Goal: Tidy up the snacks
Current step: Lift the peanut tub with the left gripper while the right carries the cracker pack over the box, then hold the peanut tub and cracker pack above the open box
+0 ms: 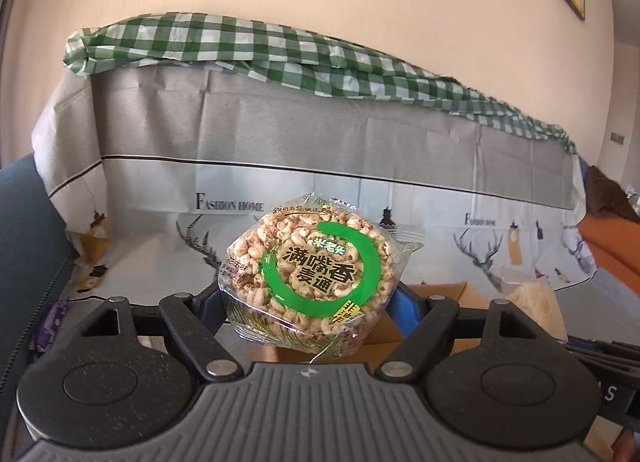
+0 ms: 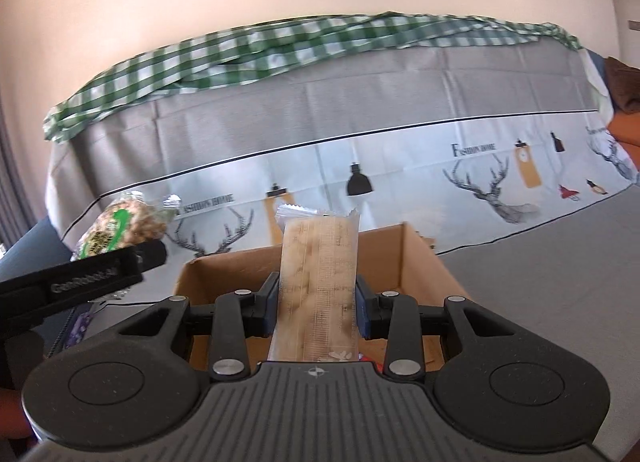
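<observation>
My left gripper [image 1: 310, 298] is shut on a round puffed-grain cake packet [image 1: 316, 274] with a green ring on its clear wrapper, held upright in the air. The same round packet [image 2: 120, 228] and the left gripper's black body show at the left of the right wrist view. My right gripper [image 2: 317, 302] is shut on a long pale cracker packet [image 2: 318, 274] that stands upright between the blue pads. An open cardboard box [image 2: 424, 262] sits just below and beyond the cracker packet. A corner of the box [image 1: 452, 292] and the cracker packet [image 1: 536, 302] appear low right in the left wrist view.
A grey cloth with deer prints [image 2: 520, 222] covers the surface under the box. Behind it rises a draped backrest [image 1: 320, 122] topped by a green checked cloth [image 1: 240, 42]. Blue upholstery [image 1: 24, 222] is at the left, an orange cushion [image 1: 608, 246] at the right.
</observation>
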`<state>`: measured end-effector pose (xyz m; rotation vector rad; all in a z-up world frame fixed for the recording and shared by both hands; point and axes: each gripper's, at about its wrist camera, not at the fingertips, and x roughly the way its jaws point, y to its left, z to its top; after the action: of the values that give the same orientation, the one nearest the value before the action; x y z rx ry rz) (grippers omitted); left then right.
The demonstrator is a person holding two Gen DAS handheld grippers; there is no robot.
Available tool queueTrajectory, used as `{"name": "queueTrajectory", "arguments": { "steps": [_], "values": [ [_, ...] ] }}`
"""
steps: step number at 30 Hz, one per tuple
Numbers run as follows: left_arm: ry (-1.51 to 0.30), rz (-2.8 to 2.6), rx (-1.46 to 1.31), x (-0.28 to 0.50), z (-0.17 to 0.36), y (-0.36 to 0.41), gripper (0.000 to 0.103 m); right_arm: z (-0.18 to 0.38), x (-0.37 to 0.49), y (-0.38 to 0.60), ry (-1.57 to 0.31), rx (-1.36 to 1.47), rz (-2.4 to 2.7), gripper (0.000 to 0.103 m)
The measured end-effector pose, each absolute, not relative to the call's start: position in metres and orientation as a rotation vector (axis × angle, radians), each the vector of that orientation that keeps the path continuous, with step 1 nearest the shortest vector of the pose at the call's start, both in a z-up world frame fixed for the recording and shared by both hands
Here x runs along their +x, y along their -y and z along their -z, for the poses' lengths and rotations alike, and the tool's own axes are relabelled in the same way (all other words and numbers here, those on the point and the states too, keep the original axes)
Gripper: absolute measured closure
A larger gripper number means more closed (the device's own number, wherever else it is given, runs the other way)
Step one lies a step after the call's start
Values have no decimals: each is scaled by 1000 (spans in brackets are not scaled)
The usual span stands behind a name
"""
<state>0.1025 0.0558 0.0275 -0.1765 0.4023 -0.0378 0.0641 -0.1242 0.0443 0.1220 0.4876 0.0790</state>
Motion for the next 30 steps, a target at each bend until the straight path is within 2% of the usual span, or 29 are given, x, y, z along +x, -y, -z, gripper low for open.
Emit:
{"name": "queueTrajectory", "arguments": {
  "steps": [30],
  "values": [
    [-409,182,-201,109,-21,-36,19,-43,66,130,-485,124,-27,65]
  ]
}}
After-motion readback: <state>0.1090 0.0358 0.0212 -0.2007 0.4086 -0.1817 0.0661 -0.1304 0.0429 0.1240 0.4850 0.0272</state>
